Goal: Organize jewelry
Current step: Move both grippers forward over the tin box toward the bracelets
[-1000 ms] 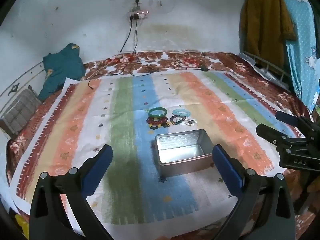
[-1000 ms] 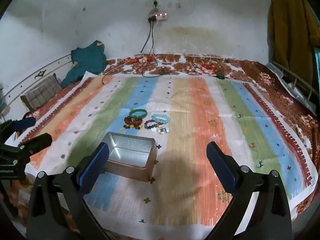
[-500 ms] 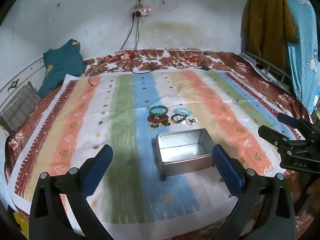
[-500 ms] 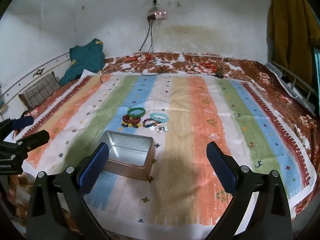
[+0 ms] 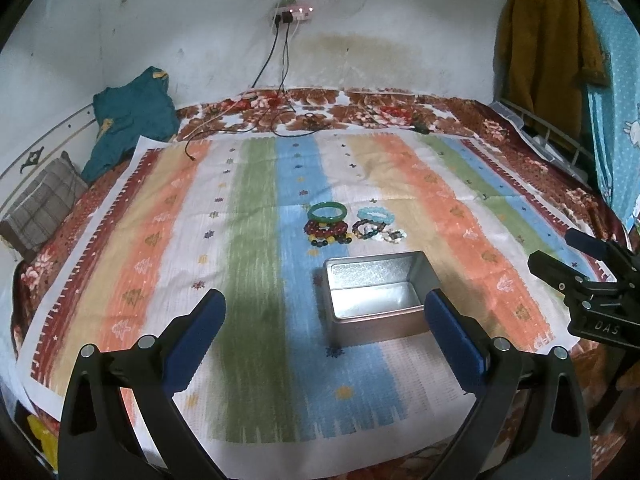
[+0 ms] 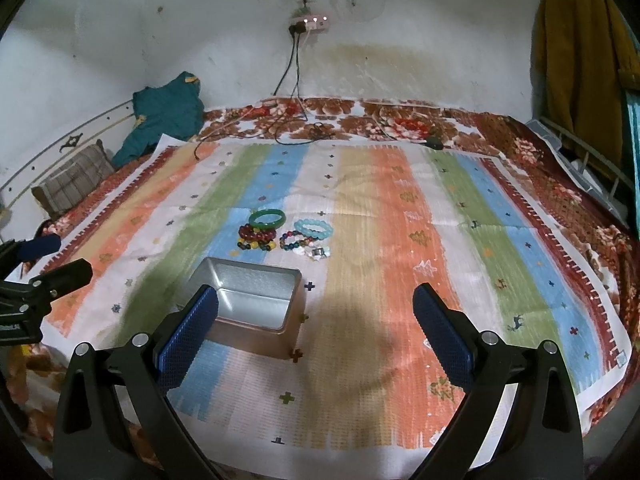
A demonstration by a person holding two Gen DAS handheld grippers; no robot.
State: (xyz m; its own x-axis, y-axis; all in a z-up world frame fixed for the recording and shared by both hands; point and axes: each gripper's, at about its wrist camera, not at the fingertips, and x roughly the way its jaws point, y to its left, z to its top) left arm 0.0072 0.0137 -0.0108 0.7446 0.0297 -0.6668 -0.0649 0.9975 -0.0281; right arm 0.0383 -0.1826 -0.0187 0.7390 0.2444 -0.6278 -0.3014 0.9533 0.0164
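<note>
Left claw [image 5: 324, 332]: wide, empty, ribbed blue pads, lower frame.
Right claw [image 6: 316, 326]: wide, empty.
Tin [image 5: 374, 294]: rectangular, shiny metal, open, centre frame on striped woven cloth [image 5: 256, 264].
Bracelets [image 5: 352, 227]: smooth green bangle, beaded rings, clustered just above the tin.

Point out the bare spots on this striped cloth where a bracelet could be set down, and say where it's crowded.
Bare: the orange and green stripes right of the metal tin, and the wide green and orange stripes left of it. Crowded: the bracelet cluster just beyond the tin's far edge. Both claws, left and right, hang open, empty.
</note>
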